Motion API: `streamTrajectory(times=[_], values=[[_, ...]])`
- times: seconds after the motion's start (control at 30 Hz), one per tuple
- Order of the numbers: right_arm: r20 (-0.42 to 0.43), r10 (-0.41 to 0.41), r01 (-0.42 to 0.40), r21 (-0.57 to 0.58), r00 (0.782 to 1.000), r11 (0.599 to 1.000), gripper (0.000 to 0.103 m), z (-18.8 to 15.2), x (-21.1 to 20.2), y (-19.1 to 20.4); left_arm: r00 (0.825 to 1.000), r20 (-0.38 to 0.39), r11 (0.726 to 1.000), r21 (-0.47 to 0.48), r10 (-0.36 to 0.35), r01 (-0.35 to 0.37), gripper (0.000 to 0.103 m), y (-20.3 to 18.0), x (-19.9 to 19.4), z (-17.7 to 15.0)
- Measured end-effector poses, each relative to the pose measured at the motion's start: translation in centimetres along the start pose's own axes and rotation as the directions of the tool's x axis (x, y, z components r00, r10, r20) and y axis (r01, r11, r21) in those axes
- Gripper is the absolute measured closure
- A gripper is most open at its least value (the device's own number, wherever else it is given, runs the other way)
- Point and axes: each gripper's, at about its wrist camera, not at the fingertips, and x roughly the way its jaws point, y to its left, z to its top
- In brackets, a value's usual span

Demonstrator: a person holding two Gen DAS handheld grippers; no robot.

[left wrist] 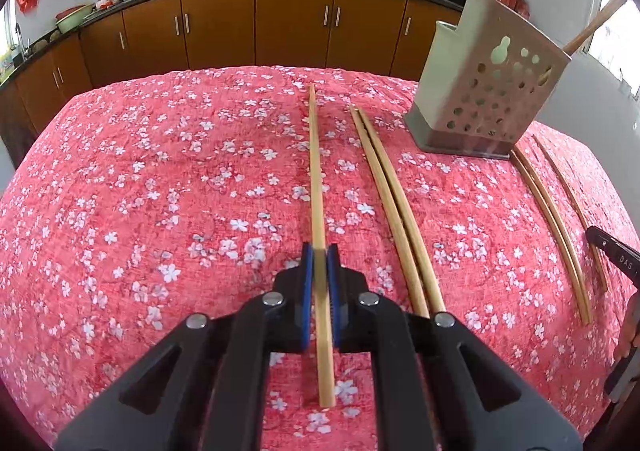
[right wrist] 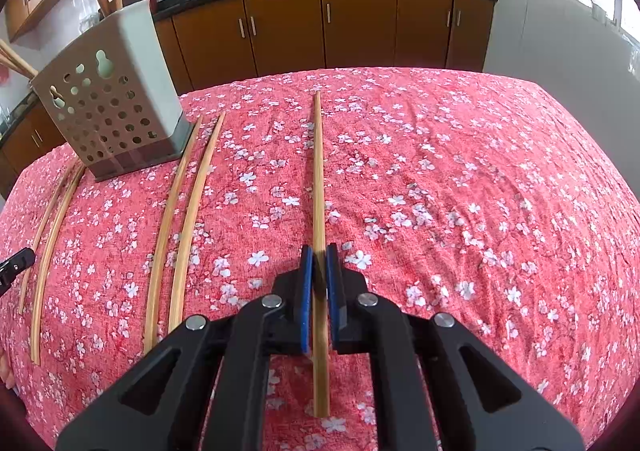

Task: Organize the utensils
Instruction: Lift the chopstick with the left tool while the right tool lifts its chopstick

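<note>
While both grippers clamp chopsticks, the holder (left wrist: 486,91) stands upright.
Left gripper (left wrist: 319,263) pinches one chopstick (left wrist: 316,171); right gripper (right wrist: 319,263) pinches another chopstick (right wrist: 318,179).

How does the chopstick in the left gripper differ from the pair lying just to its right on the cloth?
The held chopstick is single and clamped between the left gripper fingers; the loose pair lies free, its two sticks side by side. The held chopstick points straight along the fingers; the loose pair runs at a slant, its far ends nearer the utensil holder. Both are pale wood and of similar length.
</note>
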Motion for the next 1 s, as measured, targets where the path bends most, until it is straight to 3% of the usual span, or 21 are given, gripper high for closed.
streamTrajectory(times=[0.53,0.6,0.77,1.0], values=[[0.009,0.002,-0.002,-0.017,1.0,1.0,0.095,-1.5,-1.7,0.1,0.999,-0.011,0.999,0.029,0.035,-0.035,0.095,-0.8,-0.6,-0.4],[0.046,0.008,-0.007,-0.016,0.999,1.0,0.095,-1.3,-3.0,-0.3,0.999,-0.025,0.999,0.026,0.032,-0.031,0.095,-0.6,-0.9,-0.2],[0.163,0.022,-0.022,-0.006,0.986,1.0,0.095,-0.1,-6.8,-1.0,0.999,0.042,1.0,0.011,0.024,-0.024,0.095,0.0,-3.7,1.2],[0.344,0.025,-0.039,0.033,0.939,0.999,0.095,2.1,-11.9,-1.7,0.984,0.177,1.0,-0.024,-0.005,0.009,0.095,0.6,-8.7,4.0]])
